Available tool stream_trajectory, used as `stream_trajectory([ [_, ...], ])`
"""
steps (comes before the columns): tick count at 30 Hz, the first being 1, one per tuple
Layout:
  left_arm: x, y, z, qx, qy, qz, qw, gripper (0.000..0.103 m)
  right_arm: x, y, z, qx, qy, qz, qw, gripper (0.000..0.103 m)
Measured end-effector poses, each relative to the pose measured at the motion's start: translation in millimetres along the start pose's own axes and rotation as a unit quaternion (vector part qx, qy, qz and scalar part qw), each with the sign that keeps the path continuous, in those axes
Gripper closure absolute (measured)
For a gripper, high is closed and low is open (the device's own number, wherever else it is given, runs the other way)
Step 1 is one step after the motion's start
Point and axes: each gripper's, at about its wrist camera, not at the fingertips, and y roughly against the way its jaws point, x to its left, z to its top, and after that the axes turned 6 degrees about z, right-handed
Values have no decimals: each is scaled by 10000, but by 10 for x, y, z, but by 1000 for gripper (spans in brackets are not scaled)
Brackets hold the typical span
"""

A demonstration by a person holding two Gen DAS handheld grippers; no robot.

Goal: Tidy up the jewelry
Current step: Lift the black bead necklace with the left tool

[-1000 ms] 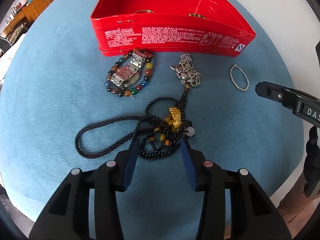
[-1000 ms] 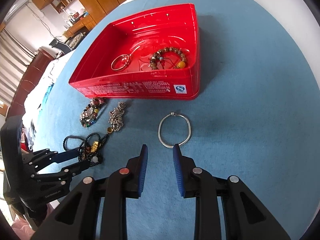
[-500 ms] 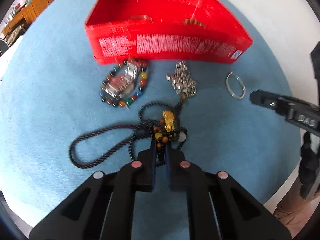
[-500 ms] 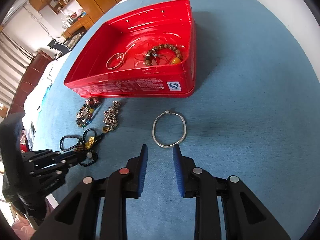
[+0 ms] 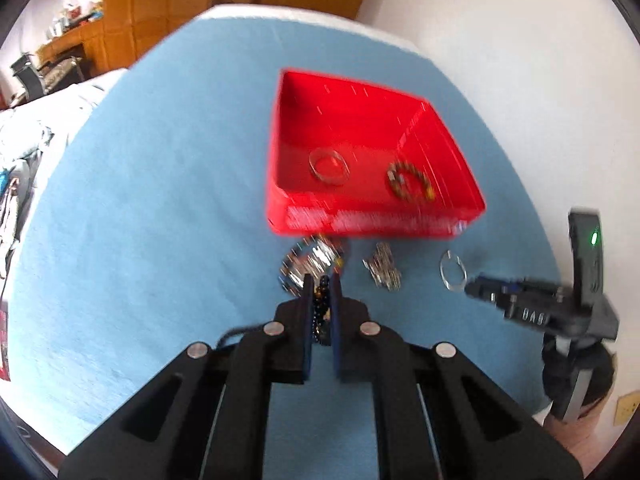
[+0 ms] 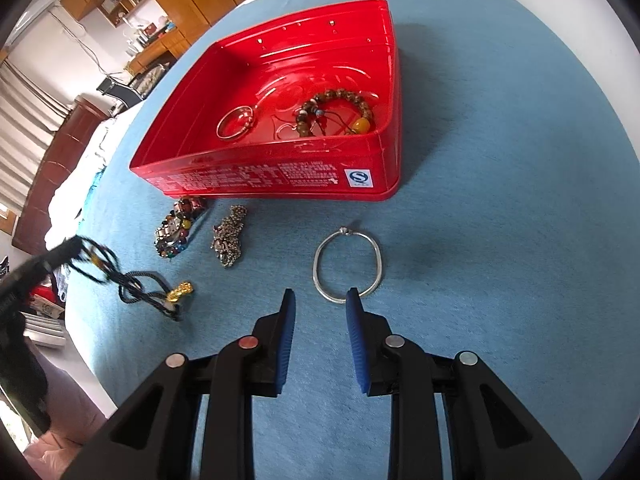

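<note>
Left wrist: jaws tight on black bead necklace (image 5: 322, 308), seemingly.

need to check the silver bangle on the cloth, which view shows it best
The right wrist view: the silver bangle lies sharp and whole just beyond the right gripper. The left wrist view shows it small and blurred.

left claw (image 5: 321, 285) clamped on black bead necklace (image 5: 322, 308), before red tin (image 5: 372, 224).
</note>
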Motion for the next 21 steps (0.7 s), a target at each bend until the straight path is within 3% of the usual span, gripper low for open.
stream_trajectory([
  [6, 322, 36, 122, -411, 458, 512, 9968, 97, 15, -41, 24, 37, 3, -14, 10000, 77],
  [13, 541, -609, 99, 547, 586, 567, 9952, 97, 39, -117, 54, 111, 19, -43, 9999, 77],
  [16, 610, -735, 109, 712, 640, 696, 9930, 89, 32, -149, 64, 148, 13, -58, 9999, 76],
  [19, 623, -762, 118, 644, 605, 854, 9924, 62, 25, -175, 78, 159, -12, -82, 9998, 73],
  [21, 635, -783, 135, 653, 577, 877, 9923, 58, 29, -194, 89, 168, -17, -85, 9998, 72],
])
